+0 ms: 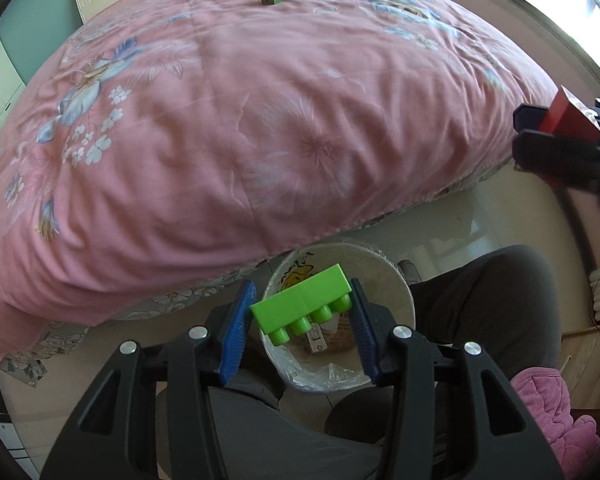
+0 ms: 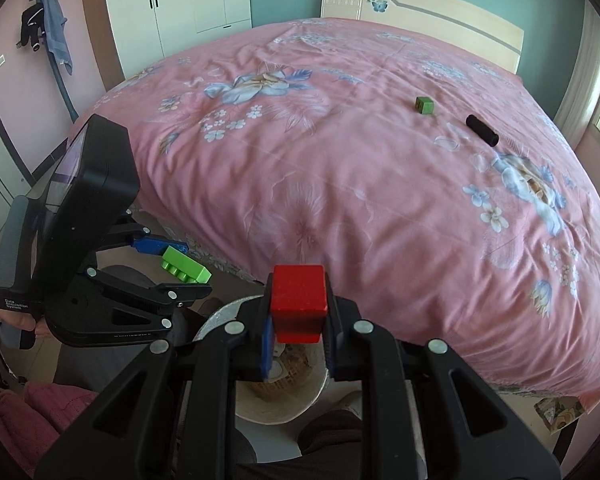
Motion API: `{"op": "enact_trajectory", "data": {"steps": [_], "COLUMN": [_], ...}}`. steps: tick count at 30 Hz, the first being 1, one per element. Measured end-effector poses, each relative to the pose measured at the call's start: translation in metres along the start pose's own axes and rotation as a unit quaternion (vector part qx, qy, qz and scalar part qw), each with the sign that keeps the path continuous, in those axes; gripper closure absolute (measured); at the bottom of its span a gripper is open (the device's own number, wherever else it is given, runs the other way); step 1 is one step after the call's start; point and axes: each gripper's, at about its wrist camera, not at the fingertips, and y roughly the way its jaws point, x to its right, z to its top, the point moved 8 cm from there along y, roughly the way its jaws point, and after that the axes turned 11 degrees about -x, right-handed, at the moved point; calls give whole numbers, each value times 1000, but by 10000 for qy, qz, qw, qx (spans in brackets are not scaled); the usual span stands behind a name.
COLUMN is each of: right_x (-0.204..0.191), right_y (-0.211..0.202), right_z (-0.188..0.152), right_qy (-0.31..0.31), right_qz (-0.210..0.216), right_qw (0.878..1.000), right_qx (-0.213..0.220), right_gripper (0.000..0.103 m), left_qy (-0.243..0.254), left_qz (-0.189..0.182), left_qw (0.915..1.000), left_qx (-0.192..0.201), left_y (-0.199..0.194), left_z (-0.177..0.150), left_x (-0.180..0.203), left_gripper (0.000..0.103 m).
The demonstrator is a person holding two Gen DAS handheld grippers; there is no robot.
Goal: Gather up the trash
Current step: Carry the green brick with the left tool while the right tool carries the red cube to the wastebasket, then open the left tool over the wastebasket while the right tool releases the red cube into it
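my left gripper (image 1: 300,326): black plastic frame with triangular cut-outs, round silver screws at the pivots, blue ribbed pads (image 1: 236,330) on the fingers. right gripper (image 2: 298,334): same build, blue pads (image 2: 267,346), four silver screws. seen from the right wrist view, the left unit carries a black box with a glossy screen and small white lettering on its grey handle. dark grey trousers (image 1: 496,300), pink fleece garment (image 1: 548,416).

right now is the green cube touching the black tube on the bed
Apart: the right wrist view shows pink bedspread between the green cube and the black tube.
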Motion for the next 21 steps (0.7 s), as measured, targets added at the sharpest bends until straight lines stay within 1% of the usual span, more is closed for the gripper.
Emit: {"op": "enact_trajectory", "data": {"steps": [10,21], "right_x": [-6,-14], "right_y": [70,135], "right_z": [-44,-89], "right_qy": [189,303], "right_qz": [244,486], "right_qw": [9972,9878], "right_qx": [-677,-1450], "right_gripper": [82,82], "left_qy": [-263,-602], "left_qz": [-355,-587], "left_qw": [9972,9909], "left_qx": [-596,-1052], "left_y": [70,125], "left_z": [-21,-29], "left_x": [7,-1], "left_gripper": [54,54]}}
